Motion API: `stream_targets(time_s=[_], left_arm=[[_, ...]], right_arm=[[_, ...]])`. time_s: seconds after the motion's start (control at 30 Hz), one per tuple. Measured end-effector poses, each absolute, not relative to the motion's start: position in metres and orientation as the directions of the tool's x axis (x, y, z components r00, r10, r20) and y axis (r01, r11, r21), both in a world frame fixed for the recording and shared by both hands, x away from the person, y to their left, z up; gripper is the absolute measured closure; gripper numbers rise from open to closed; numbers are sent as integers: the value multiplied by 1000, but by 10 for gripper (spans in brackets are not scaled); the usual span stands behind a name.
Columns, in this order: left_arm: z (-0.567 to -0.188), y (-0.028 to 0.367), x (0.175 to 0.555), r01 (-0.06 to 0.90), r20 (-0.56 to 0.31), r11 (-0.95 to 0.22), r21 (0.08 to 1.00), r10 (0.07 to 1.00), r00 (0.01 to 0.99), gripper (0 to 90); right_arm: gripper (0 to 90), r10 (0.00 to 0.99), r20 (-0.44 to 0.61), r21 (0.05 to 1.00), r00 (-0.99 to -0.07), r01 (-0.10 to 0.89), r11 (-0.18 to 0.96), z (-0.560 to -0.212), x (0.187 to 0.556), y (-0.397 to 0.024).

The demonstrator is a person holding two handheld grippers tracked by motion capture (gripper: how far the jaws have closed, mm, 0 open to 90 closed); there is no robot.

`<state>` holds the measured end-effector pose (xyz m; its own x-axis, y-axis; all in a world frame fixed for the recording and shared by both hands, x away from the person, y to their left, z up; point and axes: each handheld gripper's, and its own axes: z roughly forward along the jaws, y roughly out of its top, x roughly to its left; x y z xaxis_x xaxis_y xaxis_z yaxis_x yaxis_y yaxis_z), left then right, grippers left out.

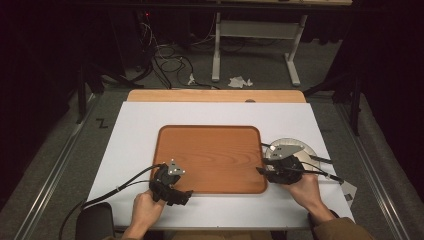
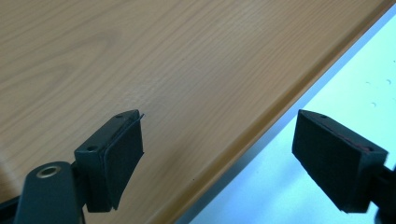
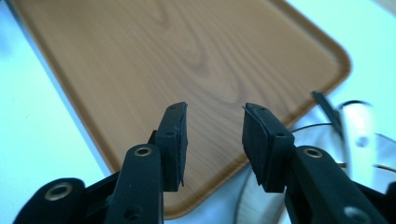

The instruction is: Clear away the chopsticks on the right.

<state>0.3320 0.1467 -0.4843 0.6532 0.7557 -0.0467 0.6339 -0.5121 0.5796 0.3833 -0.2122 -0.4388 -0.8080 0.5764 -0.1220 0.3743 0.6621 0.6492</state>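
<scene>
A brown wooden tray (image 1: 210,155) lies in the middle of the white mat (image 1: 140,125) with nothing on it. My left gripper (image 1: 172,175) sits at the tray's front left corner. In the left gripper view its jaws stand wide apart (image 2: 217,149), one over the tray's wood (image 2: 140,56), the other over the mat, nothing between them. My right gripper (image 1: 264,166) hovers at the tray's front right corner. In the right gripper view its jaws (image 3: 215,140) stand apart over the tray (image 3: 187,46) with an empty gap.
A round clear dish (image 1: 295,147) lies on the mat just right of the tray, behind the right gripper, and it appears blurred in the right gripper view (image 3: 359,135). A wooden tabletop strip (image 1: 215,96) runs along the far edge. Cables trail from both grippers.
</scene>
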Motion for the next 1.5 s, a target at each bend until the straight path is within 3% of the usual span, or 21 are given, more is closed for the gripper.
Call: stream_targets(time_s=[0.43, 0.93, 1.2, 1.5], left_arm=[[-483, 148, 331, 630, -40, -510, 586, 758, 651, 166], [-485, 147, 333, 638, -45, -512, 575, 759, 650, 166], [-485, 147, 333, 638, -46, -514, 573, 758, 651, 166], [-487, 146, 334, 642, -48, -514, 569, 759, 650, 166]], right_arm=[[669, 673, -122, 709, -729, 410, 573, -411, 395, -253], [714, 792, -89, 697, -603, 531, 483, -400, 430, -318], [724, 834, -58, 622, -549, 633, 460, -422, 453, -342], [724, 848, -50, 552, -528, 693, 464, -445, 455, -358]])
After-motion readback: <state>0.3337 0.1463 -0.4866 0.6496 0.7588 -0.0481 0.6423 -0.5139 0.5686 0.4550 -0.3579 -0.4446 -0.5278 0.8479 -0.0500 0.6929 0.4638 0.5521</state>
